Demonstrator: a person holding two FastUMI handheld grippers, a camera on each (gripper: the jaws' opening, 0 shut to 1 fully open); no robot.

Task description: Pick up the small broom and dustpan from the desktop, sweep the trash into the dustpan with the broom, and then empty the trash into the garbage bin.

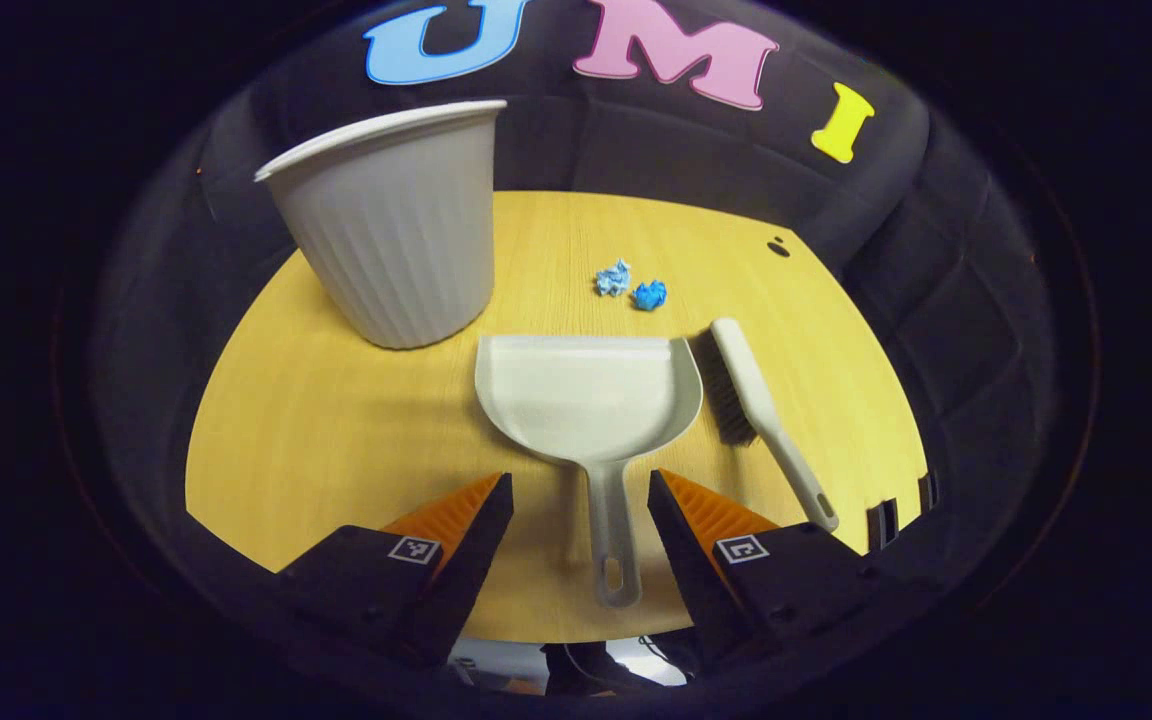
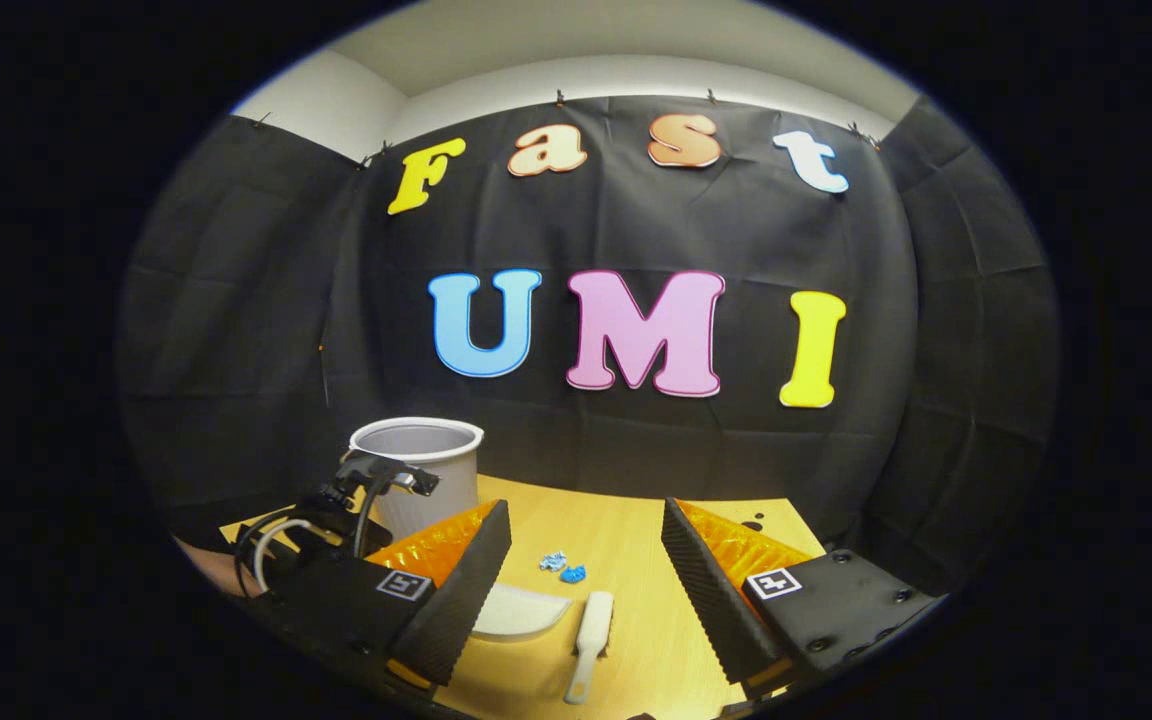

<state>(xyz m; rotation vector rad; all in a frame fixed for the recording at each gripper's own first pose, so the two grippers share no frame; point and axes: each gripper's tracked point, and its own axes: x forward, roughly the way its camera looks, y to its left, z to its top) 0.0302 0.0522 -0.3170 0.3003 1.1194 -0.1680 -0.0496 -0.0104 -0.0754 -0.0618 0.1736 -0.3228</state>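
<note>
Dustpan (image 1: 588,400) lying flat on the wooden desktop (image 1: 336,430), its pan toward the booth wall and its handle running back between the fingers of the left gripper (image 1: 581,510) — the fingers stand spread to either side of the handle, apart from it and pressing on nothing. Small broom (image 1: 751,400) just beside the dustpan on its right, bristles facing the pan, handle angled toward the near table edge. Two crumpled blue scraps of trash (image 1: 633,285) lie beyond the pan's front lip, close together. Ribbed pale garbage bin (image 1: 391,225) stands upright at the far left of the desktop. In the right gripper view, the right gripper (image 2: 586,560) is likewise spread wide and holds nothing — the small broom (image 2: 591,625) lies below and between its fingers, the dustpan (image 2: 521,610) to the left of it, partly hidden behind one finger, with the trash (image 2: 562,567) and the garbage bin (image 2: 426,470) farther off.
</note>
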